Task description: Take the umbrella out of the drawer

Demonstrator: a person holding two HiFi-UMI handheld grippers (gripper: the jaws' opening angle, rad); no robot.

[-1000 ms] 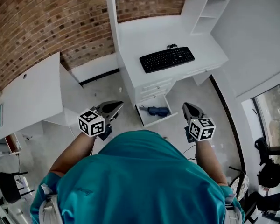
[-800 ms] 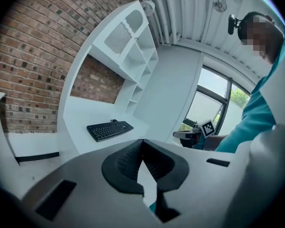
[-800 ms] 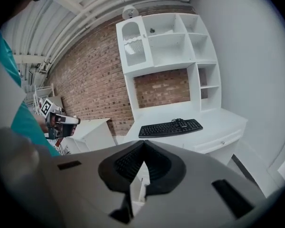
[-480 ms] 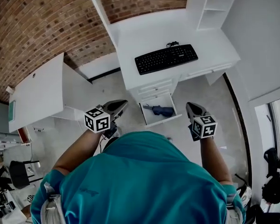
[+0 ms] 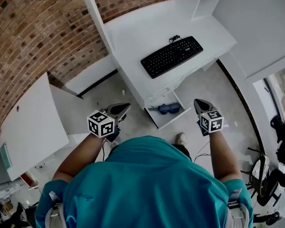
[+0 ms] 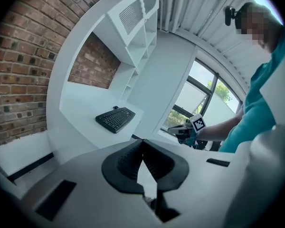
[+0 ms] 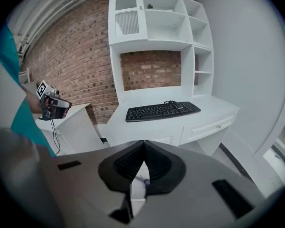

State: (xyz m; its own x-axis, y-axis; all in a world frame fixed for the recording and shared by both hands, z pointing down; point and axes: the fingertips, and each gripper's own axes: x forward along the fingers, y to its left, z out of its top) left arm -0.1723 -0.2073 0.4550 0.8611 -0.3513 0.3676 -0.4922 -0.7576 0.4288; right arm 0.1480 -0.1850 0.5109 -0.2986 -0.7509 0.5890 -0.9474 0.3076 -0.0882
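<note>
Jaws: both pairs are squeezed together with nothing in them. The tips of our left gripper (image 6: 142, 146) meet, and so do the tips of our right gripper (image 7: 144, 146).
Left side: from the head view, our left gripper (image 5: 125, 107) hangs over the floor (image 5: 133, 125). It points at the desk (image 5: 142, 30) and is apart from the drawer (image 5: 170, 121), on its left.
Middle: the drawer is pulled out from under the desk, below the keyboard (image 5: 171, 56). The dark blue umbrella (image 5: 165, 109) lies folded inside it. Nothing touches it.
Right side: our right gripper (image 5: 199, 103) is near the drawer's right edge, but not on it.
What changed: a second ago we looked at the desk almost straight on. Now we have turned and it looks slanted. Both grippers have come a bit closer to the drawer. The jaws were closed then and are closed now. The umbrella has not moved.
What it means: we think we are only getting close. The umbrella still waits in the drawer. One pair of jaws must spread wide and go down into the drawer before we can lift it out.
</note>
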